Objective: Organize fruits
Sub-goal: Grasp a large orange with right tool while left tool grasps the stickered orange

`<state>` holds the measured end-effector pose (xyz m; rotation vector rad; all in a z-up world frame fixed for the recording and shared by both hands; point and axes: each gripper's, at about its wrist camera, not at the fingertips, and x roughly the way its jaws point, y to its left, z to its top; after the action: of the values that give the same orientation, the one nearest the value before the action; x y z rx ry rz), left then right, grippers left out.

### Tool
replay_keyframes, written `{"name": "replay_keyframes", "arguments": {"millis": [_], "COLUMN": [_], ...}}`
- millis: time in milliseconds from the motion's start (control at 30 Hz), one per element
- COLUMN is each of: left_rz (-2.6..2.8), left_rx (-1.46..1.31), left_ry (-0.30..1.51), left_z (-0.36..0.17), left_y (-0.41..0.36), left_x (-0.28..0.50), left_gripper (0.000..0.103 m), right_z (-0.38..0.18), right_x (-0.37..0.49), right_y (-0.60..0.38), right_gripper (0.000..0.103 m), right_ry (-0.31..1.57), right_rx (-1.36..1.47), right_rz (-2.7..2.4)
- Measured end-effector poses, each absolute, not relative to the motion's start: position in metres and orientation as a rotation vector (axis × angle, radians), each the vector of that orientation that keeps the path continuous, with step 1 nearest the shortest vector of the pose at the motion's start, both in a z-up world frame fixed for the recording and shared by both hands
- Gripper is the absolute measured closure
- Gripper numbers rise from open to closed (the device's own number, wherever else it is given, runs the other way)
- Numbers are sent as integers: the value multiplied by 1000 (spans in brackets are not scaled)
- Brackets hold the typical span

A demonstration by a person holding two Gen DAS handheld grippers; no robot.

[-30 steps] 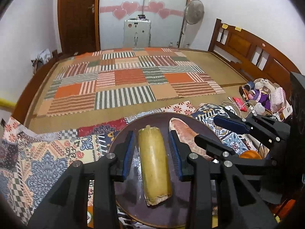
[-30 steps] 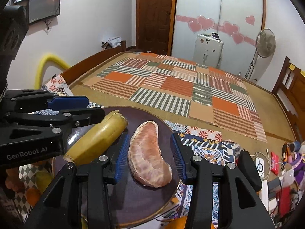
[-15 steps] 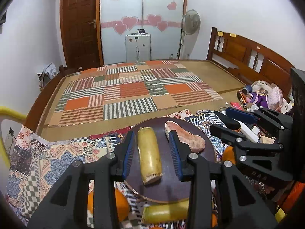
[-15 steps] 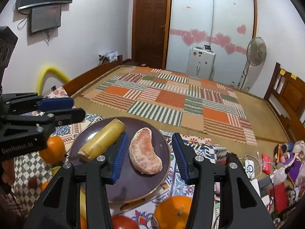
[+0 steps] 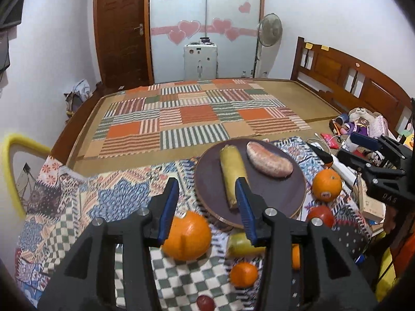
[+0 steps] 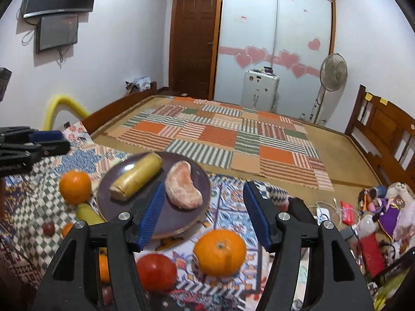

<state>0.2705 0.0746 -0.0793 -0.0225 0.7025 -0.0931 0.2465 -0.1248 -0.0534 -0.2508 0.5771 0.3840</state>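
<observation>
- A bedroom with heart-decorated wardrobe doors (image 6: 275, 41), a striped patchwork mat (image 5: 197, 119) on the bed and a patterned cloth (image 5: 109, 197) in front.
- At the left, the left gripper (image 5: 206, 199) hangs above the cloth, jaws spread, holding nothing; a large orange (image 5: 188, 235) lies just below it.
- In the middle, a dark round plate (image 6: 179, 223) carries a yellow banana piece (image 6: 137, 176) and a peeled pomelo segment (image 6: 182, 185), side by side.
- At the right, the right gripper (image 6: 205, 215) has its jaws wide apart and empty, above another orange (image 6: 220, 252) and a red tomato (image 6: 155, 272).
</observation>
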Motion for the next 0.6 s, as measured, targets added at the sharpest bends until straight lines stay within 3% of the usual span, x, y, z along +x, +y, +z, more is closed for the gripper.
{"name": "replay_keyframes", "arguments": {"millis": [167,433,600], "left_rz": [-77,-80,-91], "left_rx": [-19,-20,-23], "left_ry": [716,769,818], "left_z": [-90,-116,-138], "left_y": [83,94,98], "left_x": [260,257,262], "left_gripper": [47,36,35], "right_z": [-72,-97,-108], "right_x": [240,239,243], "right_y": [-136,-147,-148], "right_gripper": [32,32,32], "right_ry": [621,688,719], "right_rx": [-253,-244,-257], "right_rz": [363,347,340]}}
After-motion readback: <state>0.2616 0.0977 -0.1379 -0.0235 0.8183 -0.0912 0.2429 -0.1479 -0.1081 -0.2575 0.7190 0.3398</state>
